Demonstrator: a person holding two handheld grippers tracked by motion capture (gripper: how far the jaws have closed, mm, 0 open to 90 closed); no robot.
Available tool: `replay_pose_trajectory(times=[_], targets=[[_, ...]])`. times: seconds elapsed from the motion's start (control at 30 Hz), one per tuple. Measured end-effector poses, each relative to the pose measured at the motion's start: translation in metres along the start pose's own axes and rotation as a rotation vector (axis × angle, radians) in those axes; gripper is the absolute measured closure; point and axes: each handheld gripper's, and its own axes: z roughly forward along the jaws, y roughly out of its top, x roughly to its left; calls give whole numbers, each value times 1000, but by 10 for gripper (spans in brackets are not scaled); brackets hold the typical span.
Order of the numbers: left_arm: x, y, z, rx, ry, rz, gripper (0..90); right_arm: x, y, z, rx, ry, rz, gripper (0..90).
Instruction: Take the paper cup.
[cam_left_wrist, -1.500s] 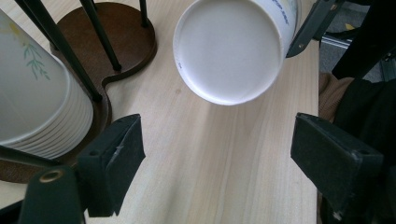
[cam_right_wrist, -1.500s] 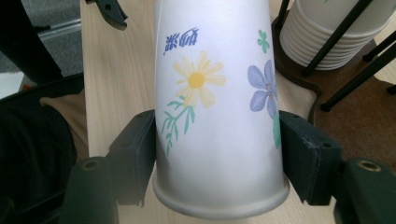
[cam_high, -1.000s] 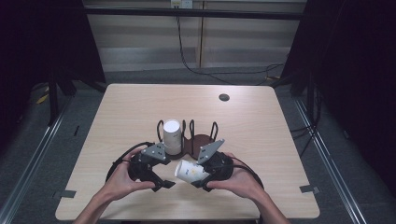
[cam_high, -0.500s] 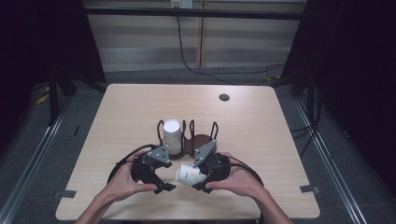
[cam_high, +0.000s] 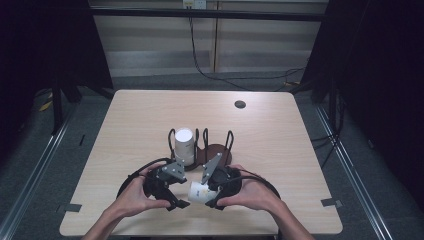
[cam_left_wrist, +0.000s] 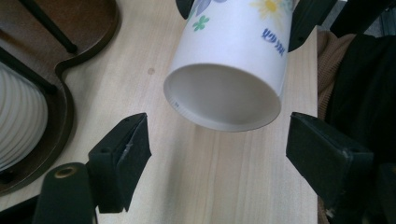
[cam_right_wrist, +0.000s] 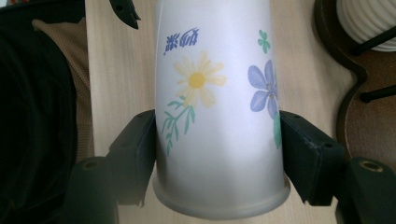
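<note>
**Near the front edge, a flowered paper cup hangs between two sets of tongs**

Over at the left of the worktop (cam_high: 125, 120), the left tongs (cam_high: 176, 201) sit in the person's left hand (cam_high: 131, 196), jaws apart and touching nothing. They have just been closing, and the cup's open mouth points into the gap between them, clear of both pads. Behind, a dark wire cup rack (cam_high: 215, 150) stands mid-table with a ribbed white cup stack (cam_high: 183, 146) in its left bay. Centre now: the flowered paper cup (cam_high: 200, 192) lies tilted on its side just above the wood. On the right, the right tongs (cam_right_wrist: 217, 140) are clenched on that cup, pads pressing both walls near its base, right hand (cam_high: 252, 192) wrapped around the body.
</note>
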Motion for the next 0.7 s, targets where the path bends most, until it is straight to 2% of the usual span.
replay_pose_trajectory(times=[0.37,0.53,0.7], targets=[[-3,4,4,16,-13,19,227,2,6,4,40,10,-24,319],[-3,5,5,12,-13,26,233,2,9,5,35,15,-37,319],[-3,4,5,3,-33,25,245,3,12,6,24,25,-41,319]])
